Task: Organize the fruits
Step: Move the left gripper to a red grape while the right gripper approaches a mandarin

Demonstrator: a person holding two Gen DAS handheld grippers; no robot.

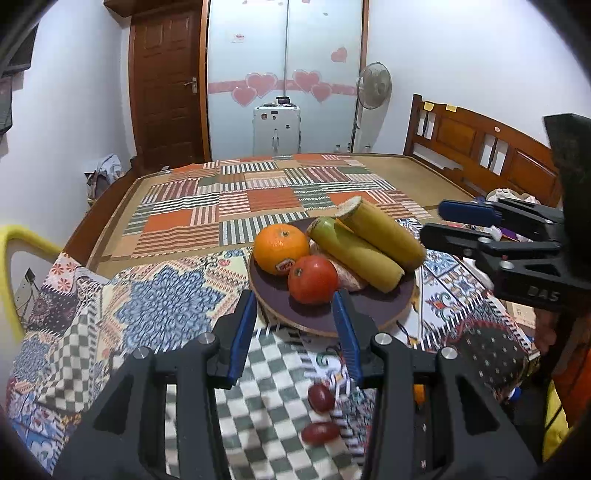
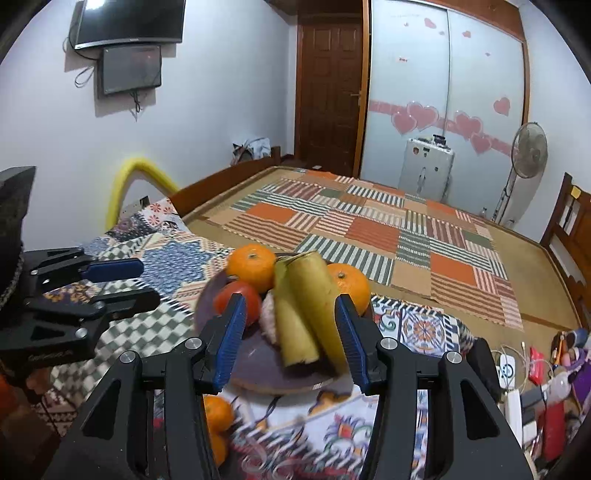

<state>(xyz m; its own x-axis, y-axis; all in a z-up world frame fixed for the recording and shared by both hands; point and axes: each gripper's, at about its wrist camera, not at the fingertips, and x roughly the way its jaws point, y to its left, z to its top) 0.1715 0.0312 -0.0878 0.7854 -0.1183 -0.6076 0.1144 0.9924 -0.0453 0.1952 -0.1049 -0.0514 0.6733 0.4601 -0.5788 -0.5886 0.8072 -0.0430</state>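
Both claws hang empty over the near cloth. Left claw (image 1: 295, 314): jaws parted a moderate way, nothing between the pads, tips just short of the plate (image 1: 325, 314) rim. Right claw (image 2: 290, 328): jaws standing apart at about the same width, pads touching nothing; in its own view the plate's fruit merely shows through the gap.

Judgement on step: between picks. Plate already carries an orange (image 1: 280, 249), a tomato (image 1: 312, 278), two yellow-green cut banana pieces (image 1: 369, 247), a pale peeled piece wedged under them, and a second orange (image 2: 349, 282) at 2 o'clock, seen only from the right wrist.

Loose fruit lies nearest of all: two small dark-red fruits (image 1: 320, 413), kind unclear through blur, at 6 o'clock under the left claw; two small oranges (image 2: 218, 413) at 7 o'clock under the right claw.

Next move, as judged: drop a claw back toward one loose fruit, straddle it, close gently (small, round, likely to roll on soft cloth), then lift to a bare part of the plate's near side.

Surface: patchwork blanket (image 1: 166, 306), checks and florals, on a bed; beyond it at 12 o'clock a striped quilt (image 1: 258, 199) over a woven mat, wooden headboard (image 1: 480, 144) at 2 o'clock.

Room, far: brown door (image 1: 166, 81), heart-stickered sliding wardrobe, standing fan (image 1: 373, 85), white suitcase; wall screens (image 2: 129, 22) at 10 o'clock.
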